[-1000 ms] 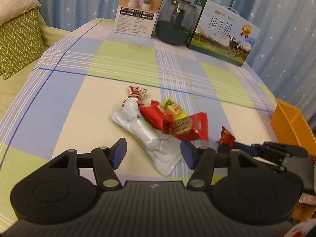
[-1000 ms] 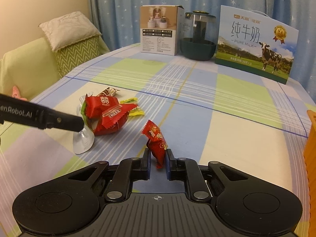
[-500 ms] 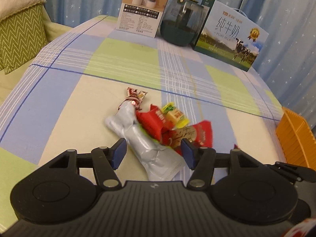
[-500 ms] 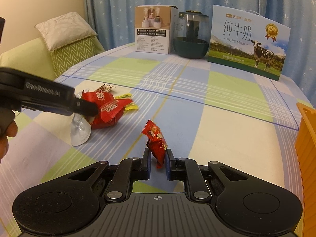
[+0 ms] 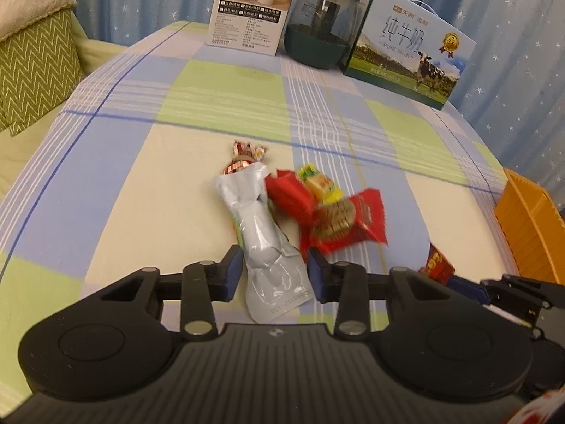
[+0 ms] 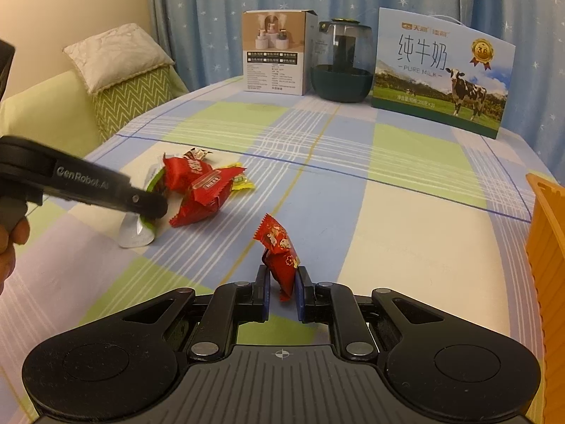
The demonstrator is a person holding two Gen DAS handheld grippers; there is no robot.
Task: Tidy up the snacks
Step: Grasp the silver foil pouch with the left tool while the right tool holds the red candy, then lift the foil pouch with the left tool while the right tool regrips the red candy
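Note:
A pile of snacks lies mid-table: a silver pouch (image 5: 263, 243), red packets (image 5: 348, 221), a yellow candy (image 5: 319, 185) and a small foil-wrapped candy (image 5: 243, 157). My left gripper (image 5: 275, 274) is open, its jaws standing on either side of the silver pouch's near end. My right gripper (image 6: 282, 288) is shut on a small red candy packet (image 6: 279, 251) and holds it just above the cloth. The pile (image 6: 197, 185) and the left gripper's finger (image 6: 106, 190) also show in the right wrist view.
An orange basket (image 6: 545, 247) stands at the table's right edge, also in the left wrist view (image 5: 529, 222). At the back stand a white carton (image 6: 273, 56), a dark glass jar (image 6: 342, 63) and a milk box (image 6: 441, 70). A sofa with cushions (image 6: 130, 70) is at the left.
My left gripper has moved forward over the pile, so its jaws now straddle the silver pouch. My right gripper has kept hold of the red candy packet and drawn back a little.

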